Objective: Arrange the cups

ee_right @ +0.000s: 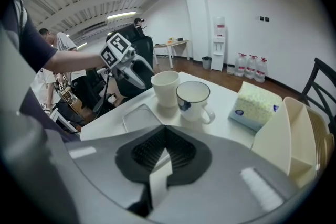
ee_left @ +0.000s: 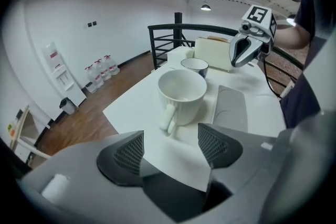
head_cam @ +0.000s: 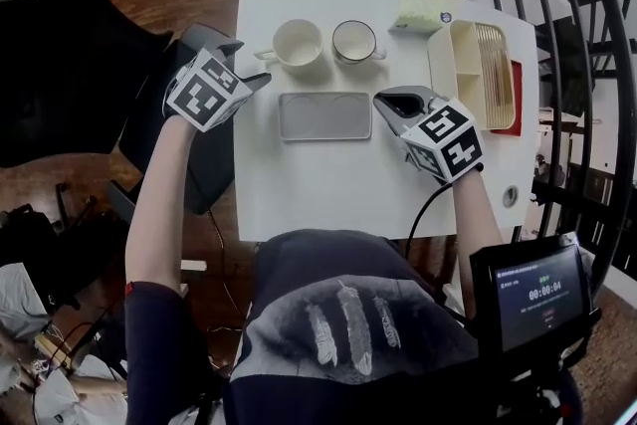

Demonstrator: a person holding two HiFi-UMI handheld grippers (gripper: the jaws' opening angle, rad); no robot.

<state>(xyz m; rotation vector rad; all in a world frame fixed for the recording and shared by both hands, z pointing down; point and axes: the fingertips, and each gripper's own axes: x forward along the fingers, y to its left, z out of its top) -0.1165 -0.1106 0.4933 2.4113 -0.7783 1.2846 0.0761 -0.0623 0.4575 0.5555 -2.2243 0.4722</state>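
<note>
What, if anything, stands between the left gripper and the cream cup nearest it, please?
Nothing visible does. Only bare table lies between the open left gripper and the cream cup, whose handle points toward the gripper.

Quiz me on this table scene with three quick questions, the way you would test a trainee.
1. True or false: the left gripper's jaws are open and hold nothing.
2. How many cups stand on the table?
3. The tray lies: A) under the cups; B) between the cups and the person; C) on the floor.

Key: 1 true; 2 two; 3 B.
</note>
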